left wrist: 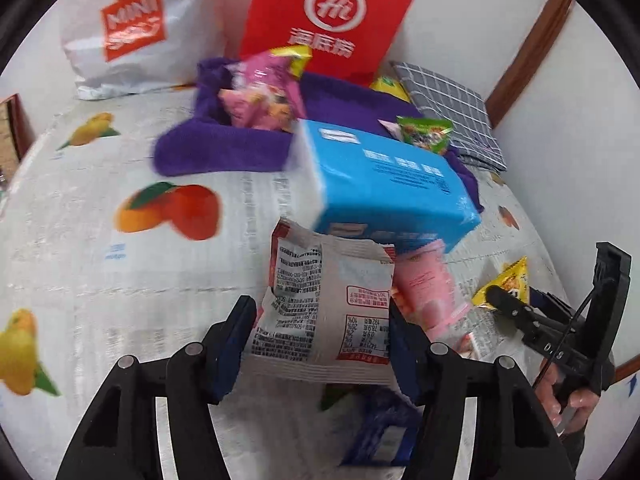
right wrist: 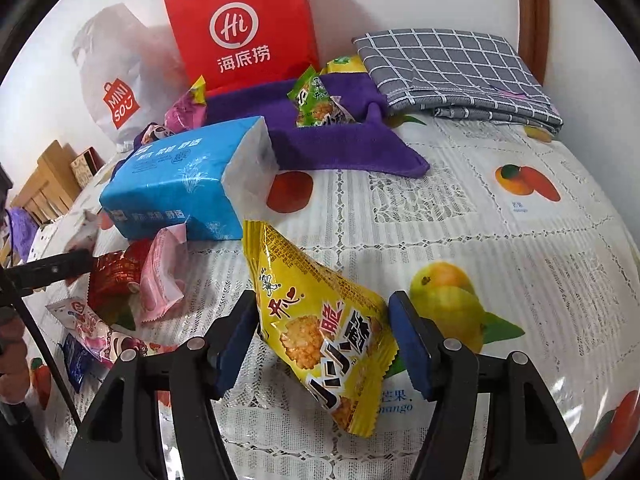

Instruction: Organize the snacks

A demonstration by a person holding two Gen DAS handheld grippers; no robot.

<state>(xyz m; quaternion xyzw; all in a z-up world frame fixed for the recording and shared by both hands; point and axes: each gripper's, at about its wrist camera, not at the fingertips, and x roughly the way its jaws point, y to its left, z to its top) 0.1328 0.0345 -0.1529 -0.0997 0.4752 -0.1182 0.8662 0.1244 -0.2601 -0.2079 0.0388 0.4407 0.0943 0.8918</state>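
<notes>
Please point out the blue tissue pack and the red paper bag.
Blue rectangular tissue pack [right wrist: 172, 184]: right wrist view, on its printed long side.
Red paper bag [right wrist: 240, 28]: right wrist view, on its white round logo.

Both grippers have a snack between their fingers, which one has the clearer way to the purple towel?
Probably right: open tablecloth runs from the right gripper and its yellow packet to the purple towel; the blue tissue pack stands before the left gripper and white packet.

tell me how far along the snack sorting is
Partly done: pink packets and a green packet already lie on the purple cloth. In hand: the left gripper holds a white packet, the right gripper a yellow packet. Left: loose packets beside the blue tissue pack.
</notes>
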